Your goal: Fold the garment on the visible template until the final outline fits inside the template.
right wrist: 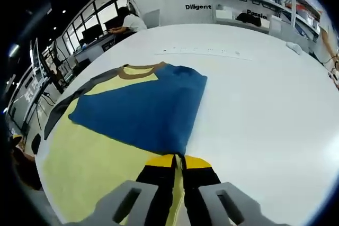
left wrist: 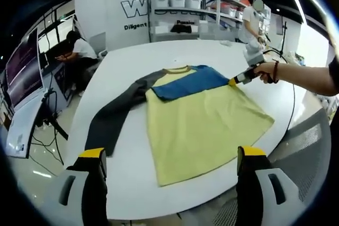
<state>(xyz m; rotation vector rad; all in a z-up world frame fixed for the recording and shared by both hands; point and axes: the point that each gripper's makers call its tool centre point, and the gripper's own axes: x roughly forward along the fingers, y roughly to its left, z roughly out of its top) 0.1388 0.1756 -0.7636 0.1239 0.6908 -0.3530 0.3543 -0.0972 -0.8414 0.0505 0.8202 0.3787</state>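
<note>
A yellow shirt lies flat on the white table. Its blue sleeve is folded across the chest, and its dark grey sleeve stretches out to the left. My left gripper hangs open above the table's near edge, short of the hem, with its jaws wide apart and nothing between them. My right gripper, held by a hand, is at the shirt's right shoulder. In the right gripper view that gripper is shut on the end of the blue sleeve, over the yellow body.
A faint row of marks runs across the table beyond the brown collar. Shelves with bins stand behind. A person sits at a desk on the left, and another person stands at the back right.
</note>
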